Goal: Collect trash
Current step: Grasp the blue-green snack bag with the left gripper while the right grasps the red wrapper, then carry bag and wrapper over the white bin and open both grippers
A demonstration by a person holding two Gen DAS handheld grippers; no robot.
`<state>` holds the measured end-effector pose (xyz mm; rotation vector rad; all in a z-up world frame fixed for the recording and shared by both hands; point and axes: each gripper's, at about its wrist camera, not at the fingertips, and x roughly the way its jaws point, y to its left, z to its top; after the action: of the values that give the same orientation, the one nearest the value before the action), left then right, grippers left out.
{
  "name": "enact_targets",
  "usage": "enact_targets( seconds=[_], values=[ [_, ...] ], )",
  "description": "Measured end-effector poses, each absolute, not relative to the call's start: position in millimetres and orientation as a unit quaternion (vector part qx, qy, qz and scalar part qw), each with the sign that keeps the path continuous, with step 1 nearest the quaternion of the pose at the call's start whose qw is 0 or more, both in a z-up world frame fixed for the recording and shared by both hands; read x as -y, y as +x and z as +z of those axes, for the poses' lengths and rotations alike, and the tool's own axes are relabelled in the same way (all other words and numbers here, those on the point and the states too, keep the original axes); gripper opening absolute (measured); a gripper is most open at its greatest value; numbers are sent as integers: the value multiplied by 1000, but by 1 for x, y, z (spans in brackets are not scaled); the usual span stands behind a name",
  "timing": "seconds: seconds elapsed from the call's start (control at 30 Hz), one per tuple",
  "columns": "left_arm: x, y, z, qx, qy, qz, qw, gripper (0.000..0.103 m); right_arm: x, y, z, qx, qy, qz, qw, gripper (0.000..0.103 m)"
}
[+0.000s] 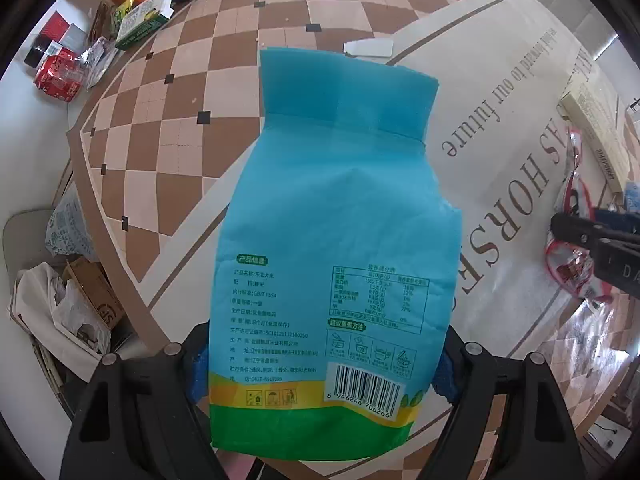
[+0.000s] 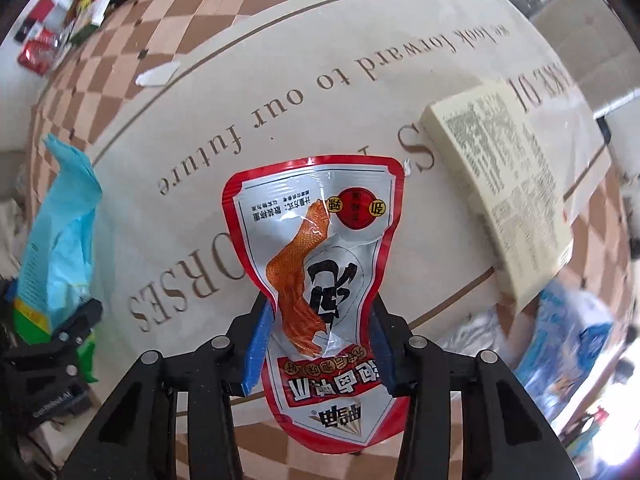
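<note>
Both tongs are matte black plastic. The left gripper (image 1: 320, 364) has chunky linked arms with round silver pivot pins and blue pads (image 1: 198, 372) inside its fingers. The right gripper (image 2: 320, 348) matches it: long slots cut through its outer arms, silver pins, blue pads (image 2: 256, 348). Its side carries pale lettering, too blurred to read.

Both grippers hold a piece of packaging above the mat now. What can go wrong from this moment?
1. The left gripper pinches the blue rice bag only near one end, so the long free part may swing or snag.
2. The right gripper squeezes the glossy red snack pouch at its narrowed waist; it may slip out.
3. The two grippers hang close together, so they could bump.
</note>
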<state>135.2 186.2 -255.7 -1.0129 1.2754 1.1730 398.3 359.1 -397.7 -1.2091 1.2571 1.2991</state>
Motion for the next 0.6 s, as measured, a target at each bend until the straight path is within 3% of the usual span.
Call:
enact_targets(
  seconds=[0.2, 0.6],
  values=[
    [-174, 138, -229, -526, -415, 493, 555, 82, -329, 417, -387, -573, -412, 532, 468, 43],
    [-106, 103, -176, -504, -362, 468, 629, 82, -213, 413, -327, -608, -292, 522, 522, 43]
  ],
)
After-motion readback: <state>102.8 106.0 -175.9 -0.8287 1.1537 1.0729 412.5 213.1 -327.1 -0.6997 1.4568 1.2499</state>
